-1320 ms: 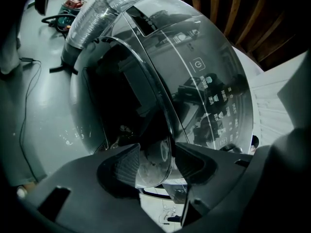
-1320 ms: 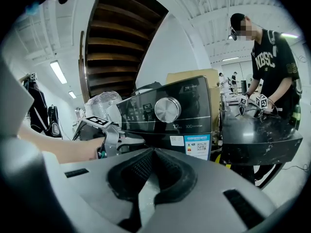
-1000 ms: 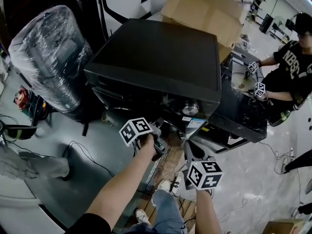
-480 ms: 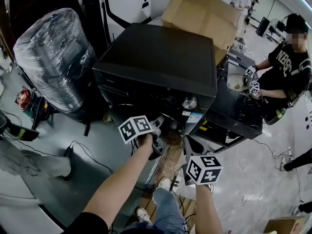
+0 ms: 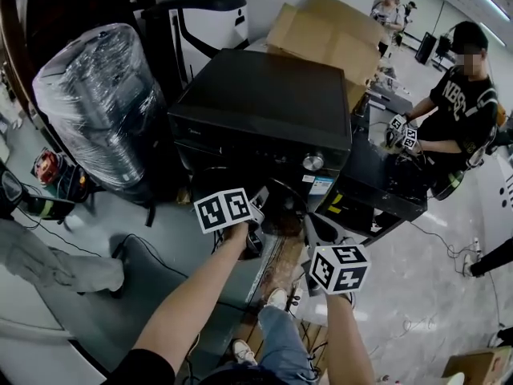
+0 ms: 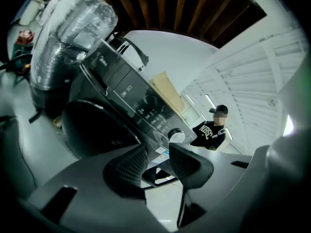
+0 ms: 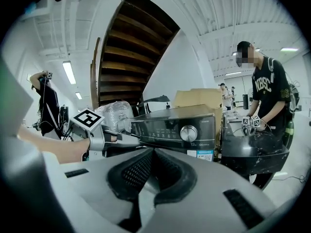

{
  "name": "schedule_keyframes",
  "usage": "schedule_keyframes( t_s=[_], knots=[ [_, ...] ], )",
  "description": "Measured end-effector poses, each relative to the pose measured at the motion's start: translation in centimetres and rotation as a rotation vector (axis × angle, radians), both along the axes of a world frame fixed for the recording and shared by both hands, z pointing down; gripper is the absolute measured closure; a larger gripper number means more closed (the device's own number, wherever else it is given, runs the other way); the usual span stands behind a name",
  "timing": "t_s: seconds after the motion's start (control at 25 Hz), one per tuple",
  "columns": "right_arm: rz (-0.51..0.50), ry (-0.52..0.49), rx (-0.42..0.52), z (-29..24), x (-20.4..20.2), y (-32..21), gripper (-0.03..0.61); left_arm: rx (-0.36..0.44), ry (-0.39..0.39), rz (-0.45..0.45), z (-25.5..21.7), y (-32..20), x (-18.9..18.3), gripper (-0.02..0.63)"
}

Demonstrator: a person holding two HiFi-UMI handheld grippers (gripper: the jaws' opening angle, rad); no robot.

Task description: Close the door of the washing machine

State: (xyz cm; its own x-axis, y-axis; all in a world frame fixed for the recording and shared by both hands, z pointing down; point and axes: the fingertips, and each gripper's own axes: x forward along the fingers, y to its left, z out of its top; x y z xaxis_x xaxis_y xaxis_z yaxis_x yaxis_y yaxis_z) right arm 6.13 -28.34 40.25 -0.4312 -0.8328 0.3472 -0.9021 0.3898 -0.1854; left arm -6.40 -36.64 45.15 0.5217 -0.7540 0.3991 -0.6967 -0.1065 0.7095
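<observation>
Head view has the washing machine [image 5: 264,95] dead centre, black, seen from above, so its door is tucked under the front edge there and I can't really make it out. Left gripper view is way better: the door [image 6: 92,130] is the dark round bulge on the front, right below the control strip. It looks pushed in against the front, but I can't say for sure it's latched.

The left tool [image 6: 156,152] is held out in front of the machine with the door off to the left of its jaws and beyond them, not between them and not touching. Those jaws have just been closing up a bit, but there's a clear gap between the pads and nothing in it.

The right tool [image 7: 154,152] sits lower and further right, pads pressed together on nothing, looking at the machine's knob [image 7: 188,133] from a little way back, apart from the door.

Around it: a big plastic-wrapped bundle [image 5: 100,107] on the left, a cardboard box [image 5: 329,30] behind, and a person in a black shirt [image 5: 465,103] off to the right.
</observation>
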Motion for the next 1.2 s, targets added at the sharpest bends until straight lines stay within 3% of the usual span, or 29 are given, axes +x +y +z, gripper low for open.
schedule_keyframes(
  t_s=[0.64,1.0,1.2],
  knots=[
    [-0.039,0.043,0.095,-5.3,-3.0,6.5,0.558,0.29,-0.295,0.065,-8.0,8.7,-5.2,0.486],
    [-0.046,0.078,0.153,-8.7,-3.1,9.7,0.558,0.473,-0.51,0.115,-12.8,13.7,-6.1,0.505],
    [-0.045,0.113,0.178,-9.5,-3.2,10.9,0.558,0.548,-0.589,0.121,-14.2,15.6,-6.5,0.526]
  ],
)
